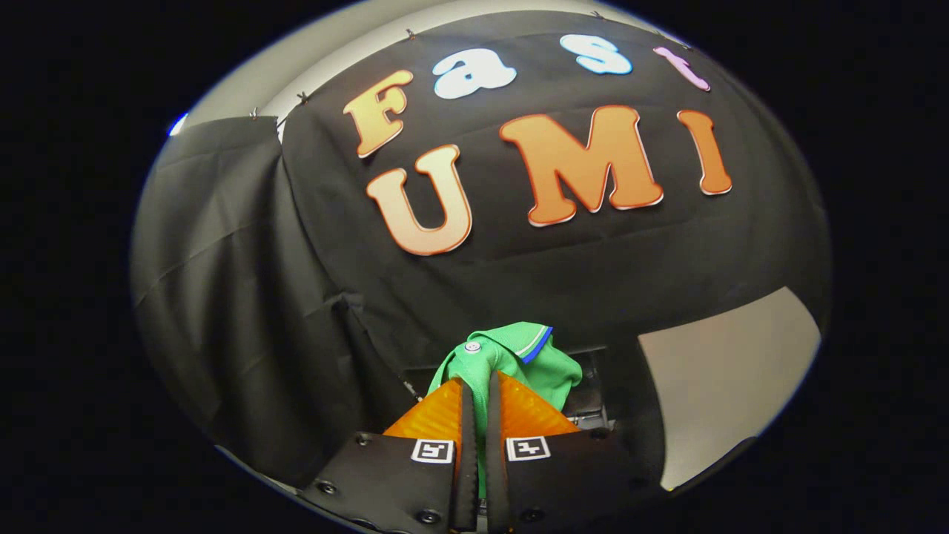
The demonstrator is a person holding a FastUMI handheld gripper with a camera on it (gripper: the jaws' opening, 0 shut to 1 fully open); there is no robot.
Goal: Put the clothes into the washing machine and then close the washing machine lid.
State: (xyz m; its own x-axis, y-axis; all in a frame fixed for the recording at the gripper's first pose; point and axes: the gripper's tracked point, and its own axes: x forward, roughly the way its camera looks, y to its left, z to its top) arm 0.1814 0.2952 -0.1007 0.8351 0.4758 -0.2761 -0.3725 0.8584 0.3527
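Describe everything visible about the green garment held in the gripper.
The green knit polo-style shirt is bunched into a soft lump, lifted up in front of the black cloth wall. Its collar shows a white and blue stripe along the edge, and one pale round button sits near the left fold. The orange-fingered gripper is shut on it, both fingers pinching a fold that runs down between them.

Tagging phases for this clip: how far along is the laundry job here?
Done: the green shirt is picked up. In hand: the hand-held gripper is shut on it, both orange fingers pinching the cloth, with the collar and a button bunched just ahead of the tips in front of the black cloth wall. Left: dropping it in the washer and closing the lid; no washer can be made out here.
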